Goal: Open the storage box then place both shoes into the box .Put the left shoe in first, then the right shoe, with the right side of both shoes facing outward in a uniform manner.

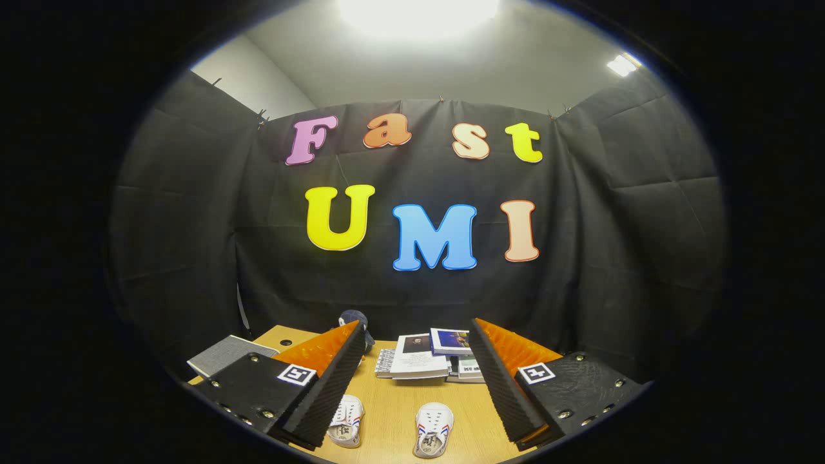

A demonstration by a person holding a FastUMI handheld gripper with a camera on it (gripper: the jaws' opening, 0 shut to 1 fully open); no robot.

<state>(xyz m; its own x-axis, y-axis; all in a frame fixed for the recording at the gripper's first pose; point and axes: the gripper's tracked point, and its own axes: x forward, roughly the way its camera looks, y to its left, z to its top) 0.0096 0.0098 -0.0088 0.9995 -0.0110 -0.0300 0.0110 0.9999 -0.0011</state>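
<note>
Two small white shoes with red and blue side stripes lie on the wooden table (393, 412), toes pointing toward me. One shoe (433, 430) sits between the fingers, the other shoe (347, 420) lies partly behind the left finger. My gripper (416, 335) is open and held above the table, with a wide gap and nothing between its fingers.
A stack of books and booklets (425, 357) lies at the table's far side, just ahead of the fingers. A dark plush toy (354, 320) sits behind the left fingertip. A grey flat case (222, 353) rests at the table's far left corner. Black cloth walls close the booth.
</note>
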